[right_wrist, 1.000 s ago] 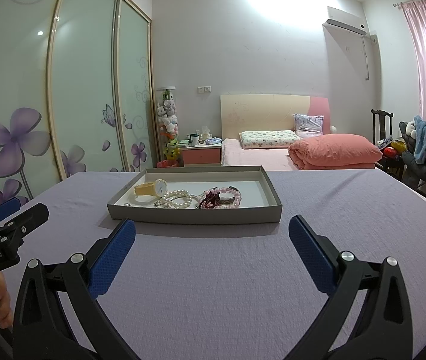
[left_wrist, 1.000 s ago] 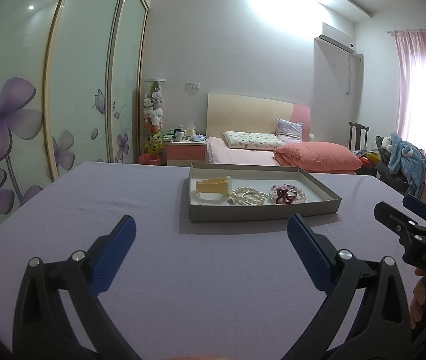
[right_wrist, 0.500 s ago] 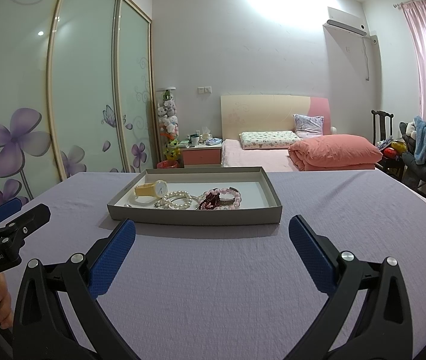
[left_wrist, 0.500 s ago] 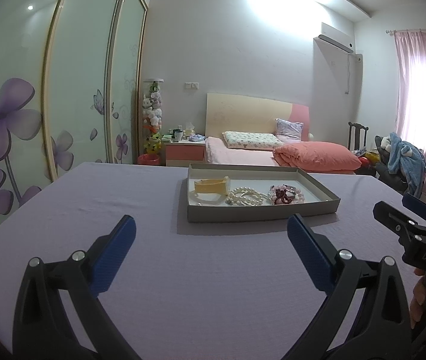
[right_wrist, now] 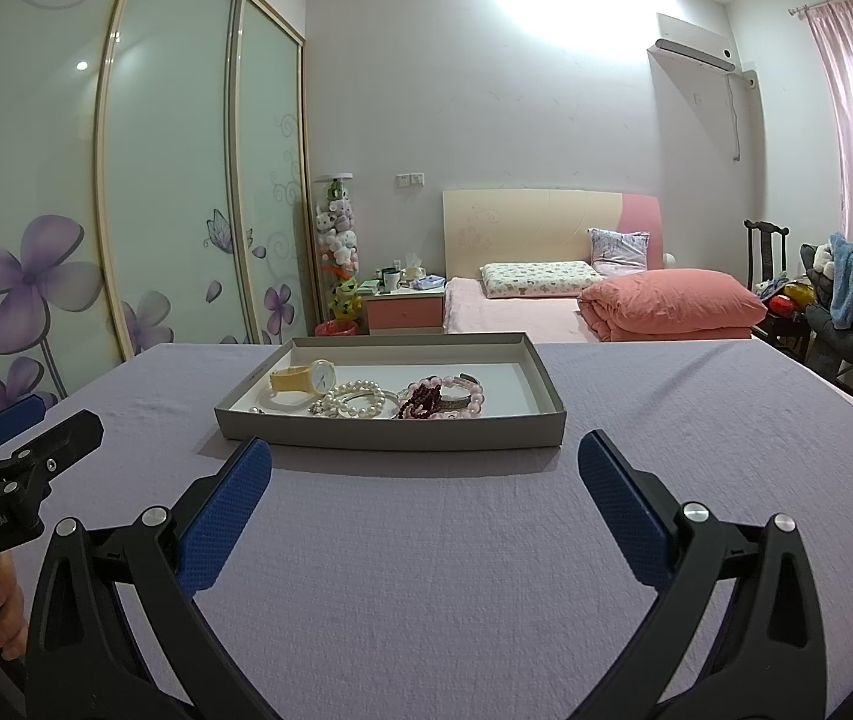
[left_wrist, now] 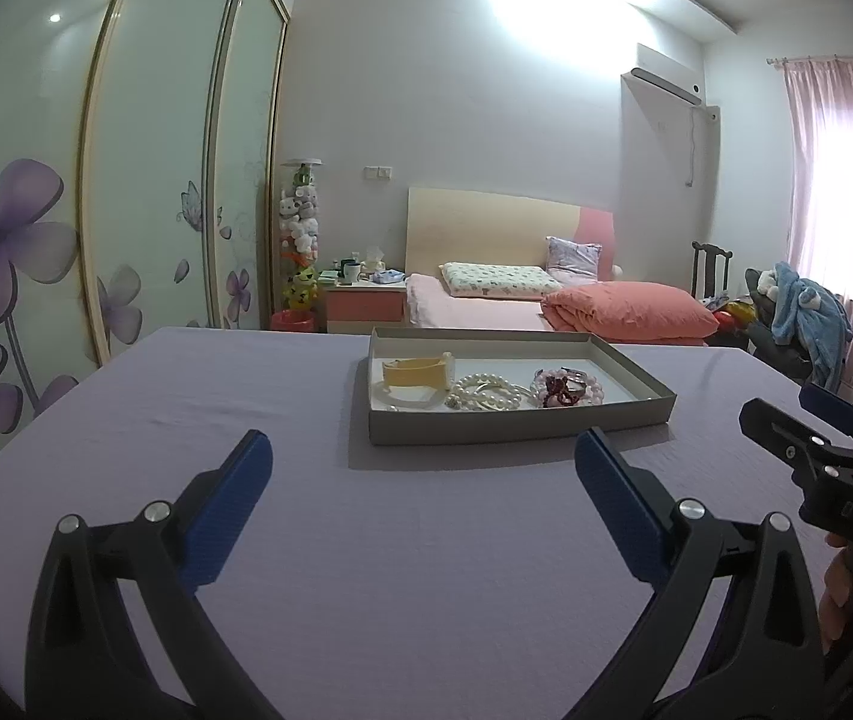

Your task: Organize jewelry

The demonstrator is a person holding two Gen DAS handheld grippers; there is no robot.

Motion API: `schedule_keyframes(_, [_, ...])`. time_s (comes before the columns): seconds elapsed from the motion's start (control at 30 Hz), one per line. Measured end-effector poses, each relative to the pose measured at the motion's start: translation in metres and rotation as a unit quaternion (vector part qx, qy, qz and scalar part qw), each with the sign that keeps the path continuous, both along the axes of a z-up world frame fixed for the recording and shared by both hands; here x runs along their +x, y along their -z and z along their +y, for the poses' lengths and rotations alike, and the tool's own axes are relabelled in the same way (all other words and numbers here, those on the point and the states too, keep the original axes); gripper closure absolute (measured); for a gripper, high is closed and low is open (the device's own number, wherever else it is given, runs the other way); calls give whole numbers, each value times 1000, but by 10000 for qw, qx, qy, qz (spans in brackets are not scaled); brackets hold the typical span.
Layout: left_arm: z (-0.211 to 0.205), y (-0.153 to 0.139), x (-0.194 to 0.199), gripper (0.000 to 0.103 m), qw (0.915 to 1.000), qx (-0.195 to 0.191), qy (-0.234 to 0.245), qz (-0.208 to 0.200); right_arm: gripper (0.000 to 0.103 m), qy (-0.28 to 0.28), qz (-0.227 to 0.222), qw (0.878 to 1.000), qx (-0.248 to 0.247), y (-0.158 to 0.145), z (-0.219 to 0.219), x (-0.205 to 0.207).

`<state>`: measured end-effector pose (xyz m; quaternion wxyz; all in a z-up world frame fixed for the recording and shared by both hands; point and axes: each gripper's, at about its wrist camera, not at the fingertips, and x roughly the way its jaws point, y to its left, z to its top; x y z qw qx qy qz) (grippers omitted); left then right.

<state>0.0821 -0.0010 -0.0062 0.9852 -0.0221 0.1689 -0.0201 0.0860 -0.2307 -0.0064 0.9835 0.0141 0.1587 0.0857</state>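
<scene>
Jewelry sits gathered in the shallow grey tray [right_wrist: 390, 432] on the purple-covered desk [right_wrist: 426, 540]: yellow watch [right_wrist: 303, 378], pearl strand [right_wrist: 354, 399], pink and dark red bead bracelets [right_wrist: 441, 396], all touching or overlapping. That fits either a pile awaiting sorting or pieces already collected, so I judge no further. My left hand-held gripper [left_wrist: 423, 480] and right hand-held gripper [right_wrist: 424, 477] gape wide, empty, well short of the tray. The right view shows the watch face; the left shows only its strap.
</scene>
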Motion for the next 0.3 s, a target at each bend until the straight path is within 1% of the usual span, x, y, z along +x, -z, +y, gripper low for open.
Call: schedule_keyframes(0.3, [0,0,0,4,10000,-6,15,22,2,3,0,10000,4,0,0,0])
